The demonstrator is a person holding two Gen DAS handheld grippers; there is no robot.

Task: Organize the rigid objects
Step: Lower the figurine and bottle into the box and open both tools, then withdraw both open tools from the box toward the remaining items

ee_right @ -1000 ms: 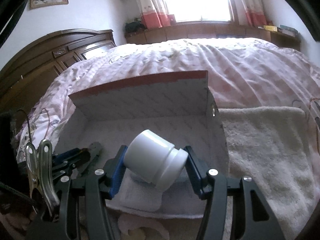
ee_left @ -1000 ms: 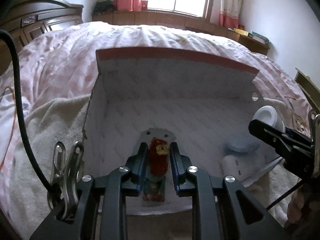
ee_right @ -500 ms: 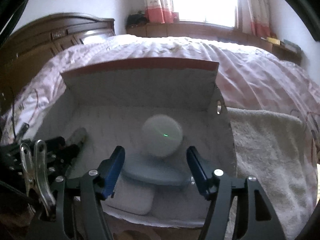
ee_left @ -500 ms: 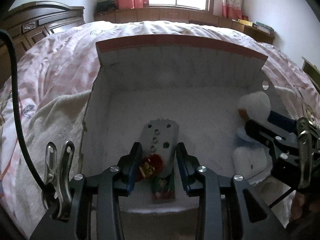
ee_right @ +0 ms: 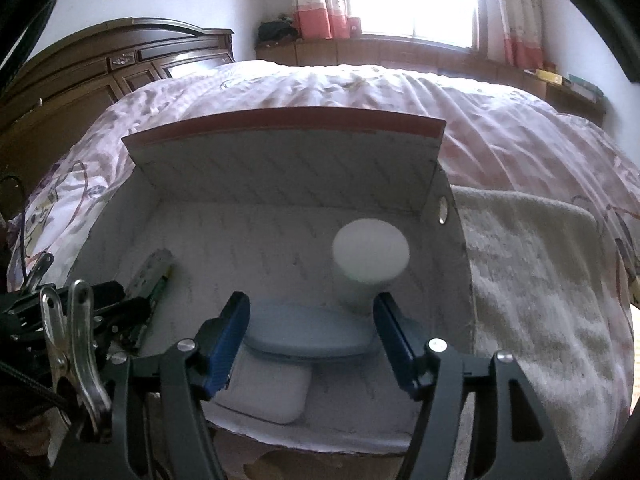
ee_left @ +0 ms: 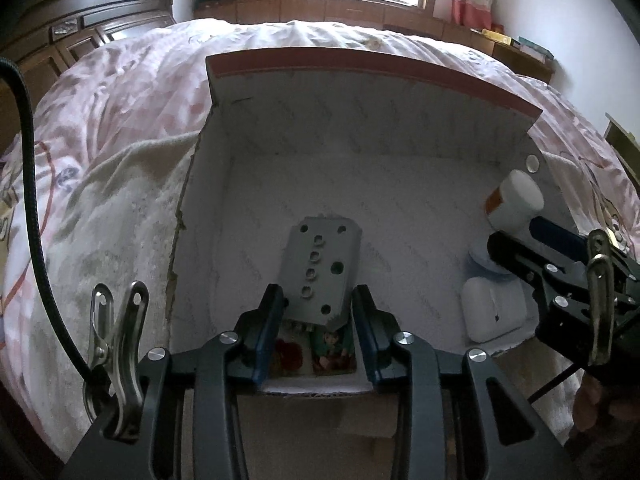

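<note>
An open cardboard box lies on the bed. On its floor a grey plate with holes partly covers a small picture-printed piece. My left gripper stands open over both, its pads clear of them. At the box's right wall sits a white jar, behind a blue oval piece and a white rounded case. My right gripper is open and holds nothing.
A cream towel lies under and around the box on the pink quilt. Dark wooden furniture stands at the back left, and a window ledge runs behind the bed.
My left jaws opened and let go of the picture piece, which now lies flat under the grey plate. My right jaws opened and the white jar dropped into the box's right side.
</note>
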